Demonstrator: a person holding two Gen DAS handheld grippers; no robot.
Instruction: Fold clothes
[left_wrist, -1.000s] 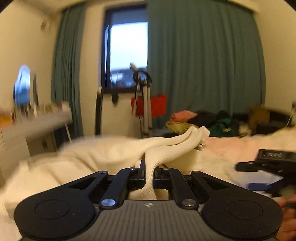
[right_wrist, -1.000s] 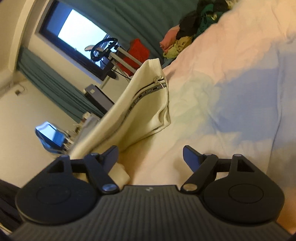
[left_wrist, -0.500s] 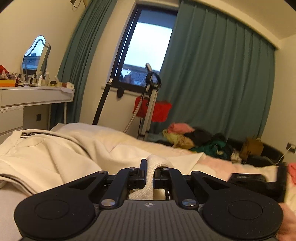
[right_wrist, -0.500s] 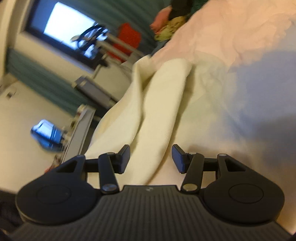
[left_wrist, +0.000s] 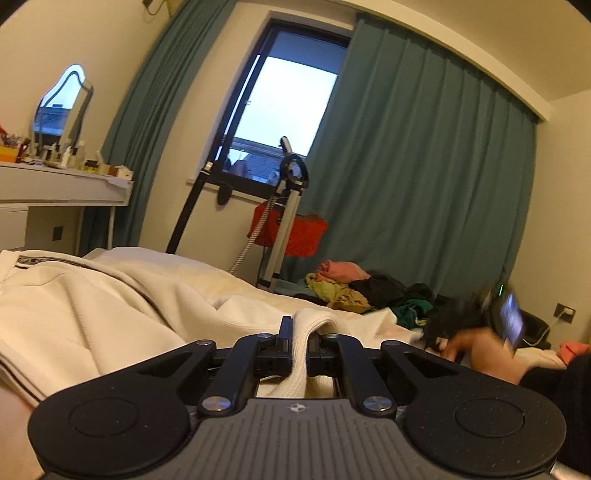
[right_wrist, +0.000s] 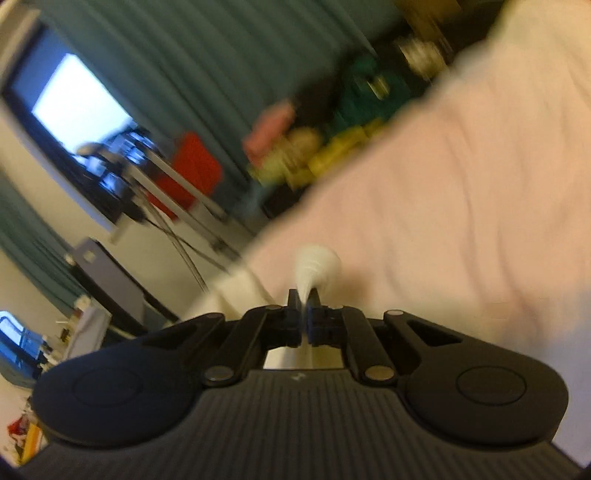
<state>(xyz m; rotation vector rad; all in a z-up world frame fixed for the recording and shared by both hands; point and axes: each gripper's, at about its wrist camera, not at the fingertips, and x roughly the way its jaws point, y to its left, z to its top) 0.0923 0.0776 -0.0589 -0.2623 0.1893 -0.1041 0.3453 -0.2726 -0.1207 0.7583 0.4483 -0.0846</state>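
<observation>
A cream-white garment (left_wrist: 92, 306) with a dark striped trim lies spread over the bed, mostly to the left in the left wrist view. My left gripper (left_wrist: 298, 332) is shut on a ribbed fold of it, low over the bed. In the blurred right wrist view my right gripper (right_wrist: 303, 299) is shut on another bunched white part of the garment (right_wrist: 316, 264), which pokes out past the fingertips. The right gripper and the hand holding it also show blurred at the right of the left wrist view (left_wrist: 506, 321).
The bed sheet (right_wrist: 461, 206) is pale pink-white. A pile of mixed clothes (left_wrist: 354, 288) lies at the far end by the teal curtain (left_wrist: 424, 177). A stand with a red bag (left_wrist: 291, 229) is near the window. A white dresser with a mirror (left_wrist: 62, 184) is at the left.
My right gripper has closed on the white garment that lay between its open fingers and is moving fast. My left gripper has kept its hold and the garment has settled flatter on the bed.
</observation>
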